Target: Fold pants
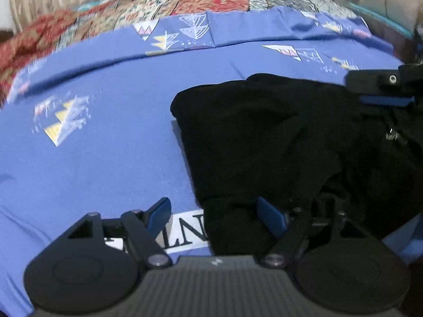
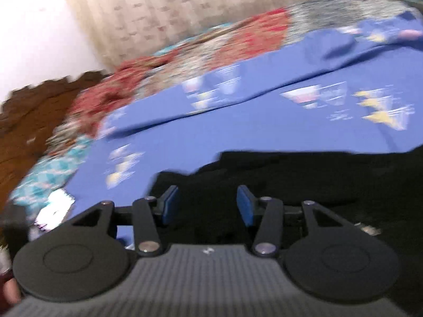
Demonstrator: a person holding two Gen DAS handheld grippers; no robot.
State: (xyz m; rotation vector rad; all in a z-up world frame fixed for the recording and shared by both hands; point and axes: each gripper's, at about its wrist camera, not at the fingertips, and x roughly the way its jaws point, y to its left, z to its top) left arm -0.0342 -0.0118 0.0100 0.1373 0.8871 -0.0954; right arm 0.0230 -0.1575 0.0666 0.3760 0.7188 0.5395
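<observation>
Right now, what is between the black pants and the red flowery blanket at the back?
Only the blue bedsheet with little triangle prints lies between the black pants and the red patterned blanket. The left wrist view shows it best.

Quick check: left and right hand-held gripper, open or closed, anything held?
Left hand-held gripper: open, holding nothing, at the edge of the black pants.
Right hand-held gripper: open, holding nothing, over the pants.
</observation>
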